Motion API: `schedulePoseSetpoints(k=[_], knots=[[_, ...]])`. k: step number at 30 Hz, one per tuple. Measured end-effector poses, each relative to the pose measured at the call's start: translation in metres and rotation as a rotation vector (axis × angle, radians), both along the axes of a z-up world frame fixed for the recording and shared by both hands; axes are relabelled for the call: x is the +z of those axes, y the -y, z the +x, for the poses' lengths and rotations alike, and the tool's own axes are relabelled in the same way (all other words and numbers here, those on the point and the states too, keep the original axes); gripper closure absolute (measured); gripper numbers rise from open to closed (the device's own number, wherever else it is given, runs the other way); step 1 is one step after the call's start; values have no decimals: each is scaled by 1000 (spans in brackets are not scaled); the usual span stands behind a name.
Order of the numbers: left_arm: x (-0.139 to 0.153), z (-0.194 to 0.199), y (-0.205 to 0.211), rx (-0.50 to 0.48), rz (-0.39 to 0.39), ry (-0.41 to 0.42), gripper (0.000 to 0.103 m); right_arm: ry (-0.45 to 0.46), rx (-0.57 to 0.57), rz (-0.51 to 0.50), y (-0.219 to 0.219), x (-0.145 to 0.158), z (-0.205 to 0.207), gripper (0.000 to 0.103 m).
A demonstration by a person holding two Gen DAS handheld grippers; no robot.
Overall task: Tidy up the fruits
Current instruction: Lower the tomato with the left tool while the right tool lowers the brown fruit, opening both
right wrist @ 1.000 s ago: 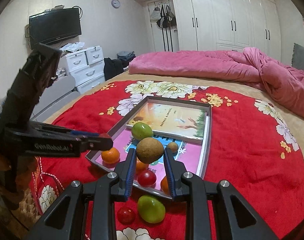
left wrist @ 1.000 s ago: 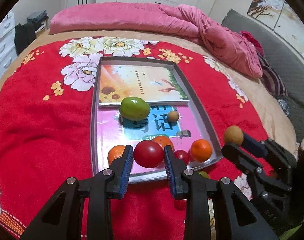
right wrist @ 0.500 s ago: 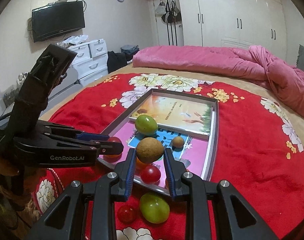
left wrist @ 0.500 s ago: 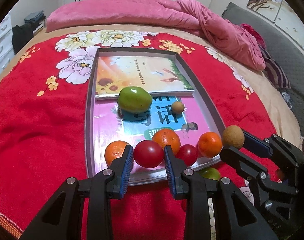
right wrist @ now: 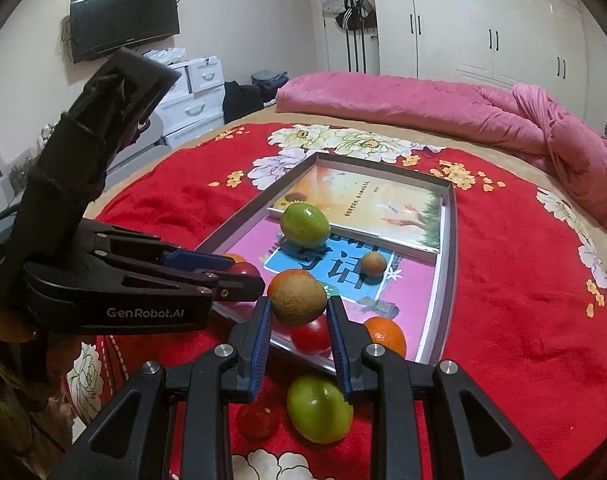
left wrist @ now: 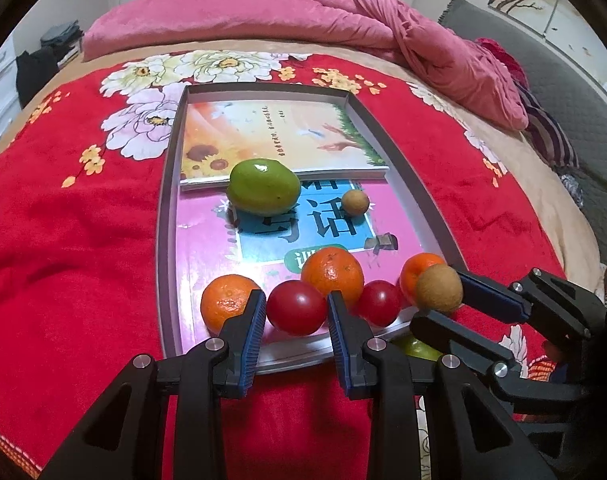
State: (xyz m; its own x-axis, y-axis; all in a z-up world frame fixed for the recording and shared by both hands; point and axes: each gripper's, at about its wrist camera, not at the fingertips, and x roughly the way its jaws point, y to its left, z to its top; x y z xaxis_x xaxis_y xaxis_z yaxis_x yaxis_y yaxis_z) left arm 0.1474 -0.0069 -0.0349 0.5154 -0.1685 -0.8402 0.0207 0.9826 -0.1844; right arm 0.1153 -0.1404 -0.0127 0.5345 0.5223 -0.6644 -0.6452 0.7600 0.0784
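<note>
A grey tray [left wrist: 165,216] with books in it lies on the red bedspread. My left gripper [left wrist: 296,311] is shut on a red tomato [left wrist: 296,307] above the tray's near end. It also shows in the right wrist view [right wrist: 239,276]. My right gripper [right wrist: 298,312] is shut on a brown kiwi [right wrist: 298,301] and holds it over the tray's near right corner; the kiwi also shows in the left wrist view [left wrist: 439,288]. In the tray lie a green mango [left wrist: 263,187], a small brown fruit [left wrist: 355,202], oranges [left wrist: 332,272] and another tomato [left wrist: 378,303].
A second green mango [right wrist: 319,408] and a small tomato [right wrist: 258,422] lie on the bedspread in front of the tray. A pink duvet [left wrist: 303,12] is bunched at the far end of the bed. Drawers [right wrist: 191,104] stand at the left.
Both grippers have moved forward over the tray's near end with their fruit still held. The kiwi has come closer to the oranges.
</note>
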Motion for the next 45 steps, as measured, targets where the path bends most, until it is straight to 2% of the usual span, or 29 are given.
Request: schedulePoseSetpoints(k=[22,35,39,45], knots=[[-1,1,2,-13,-7,-3,71,-48,71,-72,-23,-24,8,75],[-2,3,5,-27,-18,-11,71,-65,64,-57,-20,-25,8,74],[-3,3,6,-32,-18,-14,71,-64,59,-58,-19,-25,7,73],[-3,4,5,-33,-23,-20,71,-43,37,-63,-14,-21,5,60]])
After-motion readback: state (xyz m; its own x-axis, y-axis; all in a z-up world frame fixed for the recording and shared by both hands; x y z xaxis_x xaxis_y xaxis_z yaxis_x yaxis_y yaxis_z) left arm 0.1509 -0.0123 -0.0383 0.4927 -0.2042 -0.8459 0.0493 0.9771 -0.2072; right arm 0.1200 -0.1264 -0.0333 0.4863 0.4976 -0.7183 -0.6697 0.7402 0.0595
